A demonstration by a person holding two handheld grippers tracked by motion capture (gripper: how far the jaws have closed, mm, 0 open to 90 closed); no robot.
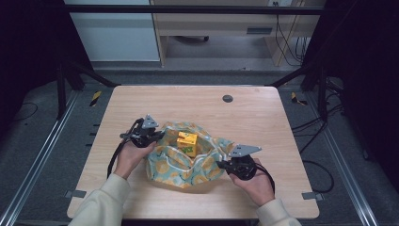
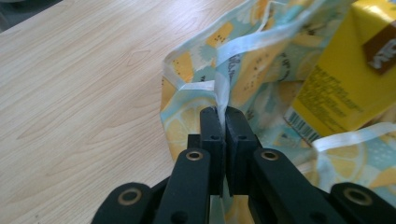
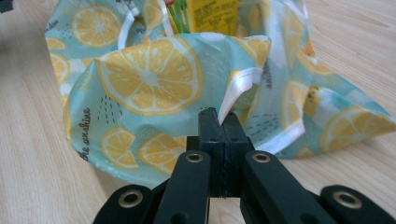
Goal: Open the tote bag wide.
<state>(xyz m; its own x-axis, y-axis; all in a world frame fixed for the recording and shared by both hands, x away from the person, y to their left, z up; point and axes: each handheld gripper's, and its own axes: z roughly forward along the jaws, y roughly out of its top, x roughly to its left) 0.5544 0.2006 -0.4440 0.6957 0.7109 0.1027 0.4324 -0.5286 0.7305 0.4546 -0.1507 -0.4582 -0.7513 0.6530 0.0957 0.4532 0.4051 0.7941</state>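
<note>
Two grippers' jaws pinch lemon-print bag [image 1: 188, 165] rim, opposite sides.

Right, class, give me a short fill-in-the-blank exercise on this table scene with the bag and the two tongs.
1. The light-blue fabric bag is printed with slices of ____.
2. Inside it stands a ____ coloured carton.
3. The left tongs are shut on the bag's white ____.
4. The bag rests on a table made of pale ____.

Missing words: lemon; yellow; edging; wood
</note>
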